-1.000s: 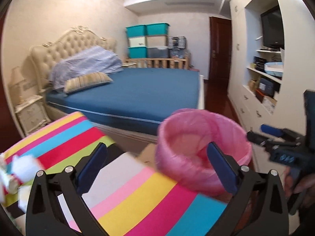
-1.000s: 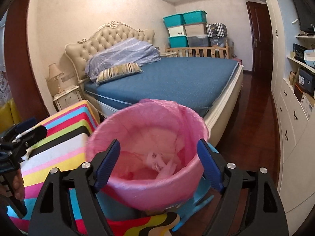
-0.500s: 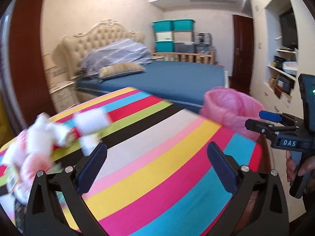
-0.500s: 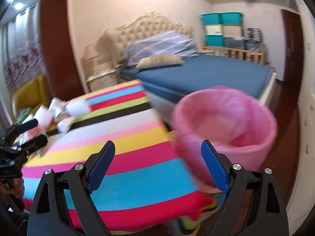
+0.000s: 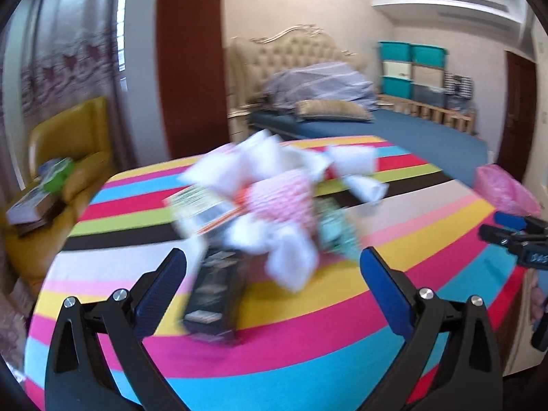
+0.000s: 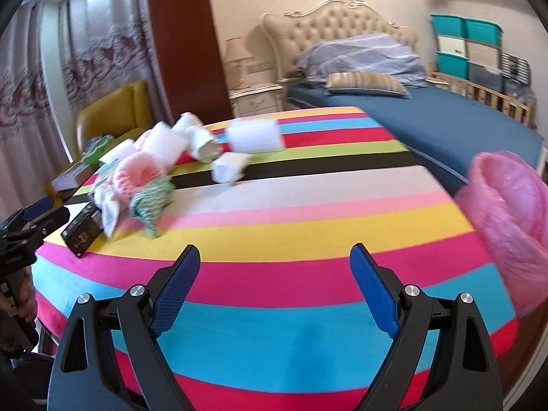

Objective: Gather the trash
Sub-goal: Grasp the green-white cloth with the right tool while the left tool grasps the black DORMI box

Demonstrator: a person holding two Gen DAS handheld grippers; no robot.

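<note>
A heap of trash (image 5: 267,205) lies on the striped tablecloth (image 5: 342,308): white crumpled paper, a pink foam net (image 5: 287,198), a teal net (image 5: 337,233) and a black box (image 5: 215,294). My left gripper (image 5: 274,274) hangs open just in front of the heap, the black box between its fingers and untouched. In the right wrist view the same heap (image 6: 154,171) sits at the far left of the table. My right gripper (image 6: 275,274) is open and empty over the table's near side. The pink-lined bin (image 6: 507,215) stands at the right edge.
A yellow armchair (image 5: 68,150) with books stands left of the table. Behind are a blue bed (image 6: 445,126) with a tufted headboard, a nightstand (image 6: 257,101) with a lamp, and stacked teal boxes (image 6: 465,48). A hand (image 6: 24,304) holds the left gripper.
Both views swung left, away from the pink bin and onto the table. The trash heap moved from the far left to right before my left gripper. Both grippers stayed open.
</note>
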